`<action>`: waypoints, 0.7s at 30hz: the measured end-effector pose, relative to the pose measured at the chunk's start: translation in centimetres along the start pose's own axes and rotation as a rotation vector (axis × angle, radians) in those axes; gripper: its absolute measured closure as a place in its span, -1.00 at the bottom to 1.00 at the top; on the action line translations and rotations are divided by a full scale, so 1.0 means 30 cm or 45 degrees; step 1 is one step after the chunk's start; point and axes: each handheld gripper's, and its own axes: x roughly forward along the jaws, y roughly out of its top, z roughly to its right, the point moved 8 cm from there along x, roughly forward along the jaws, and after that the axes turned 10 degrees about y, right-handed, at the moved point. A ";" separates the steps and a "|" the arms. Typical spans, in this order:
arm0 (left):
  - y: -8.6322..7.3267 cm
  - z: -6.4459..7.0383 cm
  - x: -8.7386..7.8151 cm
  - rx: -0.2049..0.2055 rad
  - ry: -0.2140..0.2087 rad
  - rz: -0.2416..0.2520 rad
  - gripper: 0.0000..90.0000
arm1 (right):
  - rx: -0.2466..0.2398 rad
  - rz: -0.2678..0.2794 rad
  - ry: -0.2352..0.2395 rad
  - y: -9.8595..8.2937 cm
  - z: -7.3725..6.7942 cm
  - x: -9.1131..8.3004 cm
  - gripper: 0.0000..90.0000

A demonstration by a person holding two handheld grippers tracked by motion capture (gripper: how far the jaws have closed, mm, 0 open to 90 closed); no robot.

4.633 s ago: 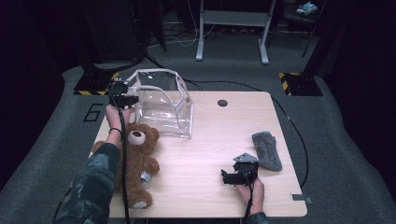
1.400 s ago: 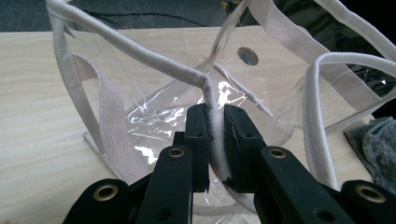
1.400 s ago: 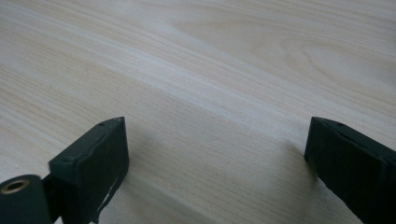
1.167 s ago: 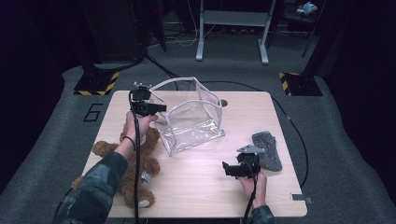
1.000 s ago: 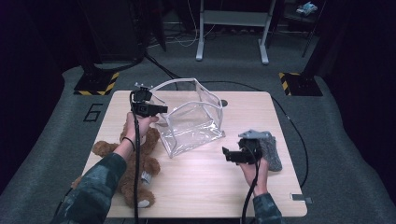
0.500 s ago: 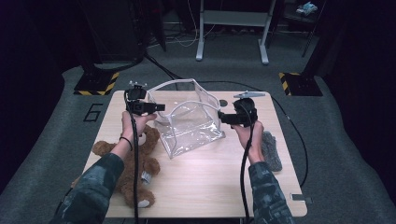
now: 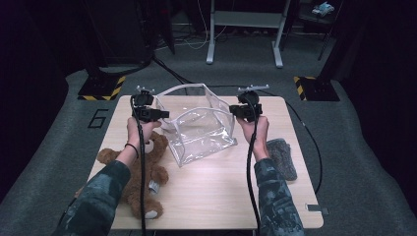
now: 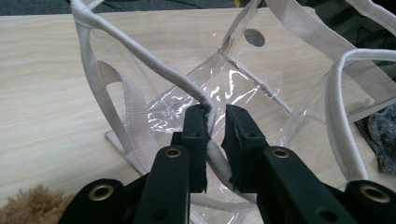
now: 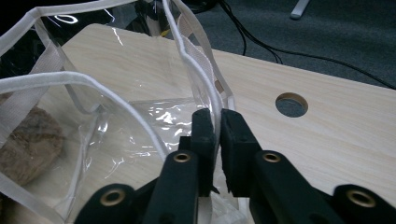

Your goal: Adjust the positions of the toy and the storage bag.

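Note:
A clear plastic bag (image 7: 199,130) with white trim stands open in the middle of the table (image 7: 216,191). My left gripper (image 7: 161,114) holds its left rim. In the left gripper view the white trim (image 8: 205,105) runs between the jaws of the left gripper (image 8: 215,122), pressed against one of them. My right gripper (image 7: 235,111) is at the bag's right rim. In the right gripper view the right gripper (image 9: 218,117) is shut on the white edge (image 9: 208,88). The bag (image 9: 140,126) looks empty.
A brown teddy bear (image 7: 142,167) lies at the front left, with its fur showing as the bear (image 8: 28,205) and through the plastic as the bear (image 9: 28,140). A grey cloth (image 7: 281,157) lies at the right, also seen as the cloth (image 8: 380,135). A cable hole (image 9: 291,104) sits behind the bag.
My left gripper pulled the bag from the back left toward the table's middle. My right gripper left the spot beside the grey cloth, rose to the bag's right rim and shut on it.

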 end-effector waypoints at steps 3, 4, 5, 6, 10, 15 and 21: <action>0.001 0.004 0.002 0.022 0.007 -0.001 0.78 | -0.014 -0.023 -0.028 -0.010 -0.012 -0.018 0.97; 0.002 0.004 0.003 0.029 0.012 -0.005 0.78 | -0.043 -0.031 -0.039 -0.013 -0.011 -0.026 0.97; 0.004 0.004 0.004 0.032 0.011 0.001 0.79 | -0.026 -0.039 -0.043 -0.019 -0.017 -0.035 0.97; 0.003 0.005 0.005 0.031 0.011 -0.002 0.79 | -0.040 -0.041 -0.043 -0.025 -0.017 -0.047 0.97; 0.004 0.000 0.009 0.053 0.016 -0.011 0.79 | -0.032 -0.051 -0.032 -0.063 -0.034 -0.094 0.97; 0.004 0.000 0.012 0.035 0.017 -0.015 0.79 | -0.058 -0.060 -0.002 -0.118 -0.071 -0.147 0.96; 0.006 -0.001 0.016 0.026 0.023 -0.024 0.55 | -0.083 -0.042 0.048 -0.135 -0.105 -0.180 0.66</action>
